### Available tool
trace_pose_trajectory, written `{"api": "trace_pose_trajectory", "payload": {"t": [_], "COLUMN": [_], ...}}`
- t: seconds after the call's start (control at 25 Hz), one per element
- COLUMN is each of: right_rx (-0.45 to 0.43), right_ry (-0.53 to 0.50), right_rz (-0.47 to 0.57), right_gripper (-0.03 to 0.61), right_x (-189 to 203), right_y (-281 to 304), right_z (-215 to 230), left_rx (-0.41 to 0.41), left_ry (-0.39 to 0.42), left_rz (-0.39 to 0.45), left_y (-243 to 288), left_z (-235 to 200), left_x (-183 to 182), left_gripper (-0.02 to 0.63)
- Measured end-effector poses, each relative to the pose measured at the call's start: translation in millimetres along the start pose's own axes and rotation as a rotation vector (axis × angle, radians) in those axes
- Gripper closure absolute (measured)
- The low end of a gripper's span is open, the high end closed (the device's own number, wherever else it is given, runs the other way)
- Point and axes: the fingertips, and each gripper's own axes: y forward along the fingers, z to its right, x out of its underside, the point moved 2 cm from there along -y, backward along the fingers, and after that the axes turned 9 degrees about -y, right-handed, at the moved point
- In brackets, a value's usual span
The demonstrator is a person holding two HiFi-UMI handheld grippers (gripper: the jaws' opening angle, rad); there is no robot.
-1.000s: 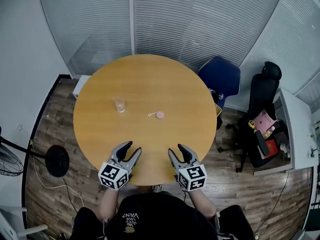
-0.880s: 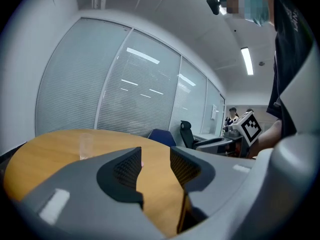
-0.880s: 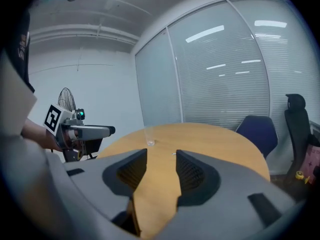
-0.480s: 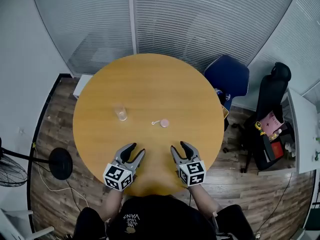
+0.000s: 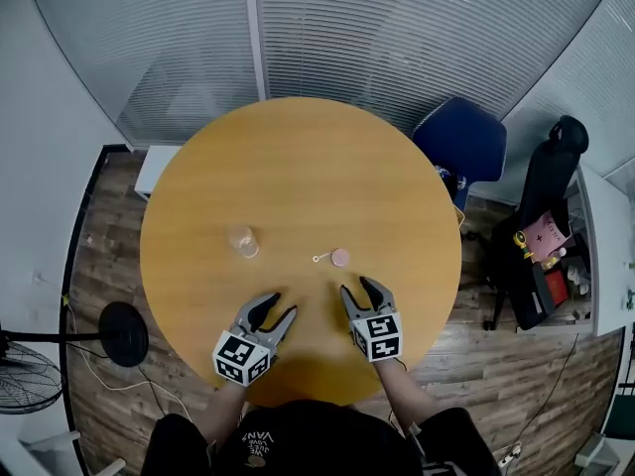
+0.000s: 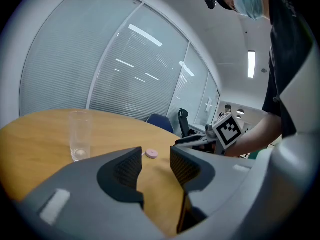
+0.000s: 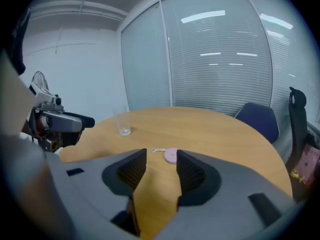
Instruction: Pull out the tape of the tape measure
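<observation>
Jaws of the left gripper [image 5: 282, 304] gape empty, the small round pink tape measure [image 5: 340, 257] lying on the round wooden surface [image 5: 298, 167] ahead-right of them, pull-tab [image 5: 317, 259] leftward, and directly ahead of the nearer right gripper [image 5: 357, 287], whose empty jaws have just widened.

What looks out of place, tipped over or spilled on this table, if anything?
Nothing stands out. The clear glass stands upright on the round table, with no spill around it. The pink tape measure lies flat on the wood, its metal tab pointing toward the glass side.
</observation>
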Motion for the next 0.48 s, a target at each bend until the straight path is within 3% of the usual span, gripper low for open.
{"api": "trace_pose_trajectory", "payload": {"t": [0.24, 0.48], "right_rx": [0.055, 0.056], "right_ry": [-0.033, -0.068], "right_rz": [-0.05, -0.098], "right_gripper": [0.413, 0.388], "right_x": [9.5, 16.3], "right_y": [37.8, 70.2], "right_z": [12.8, 23.6], "left_rx": [0.01, 0.019], "left_ry": [-0.003, -0.013], "left_rz": [-0.035, -0.057], "left_y": [13.4, 24.4], "left_z": [-33.3, -50.6], "left_x": [3.6, 6.6], "left_gripper": [0.448, 0.448]}}
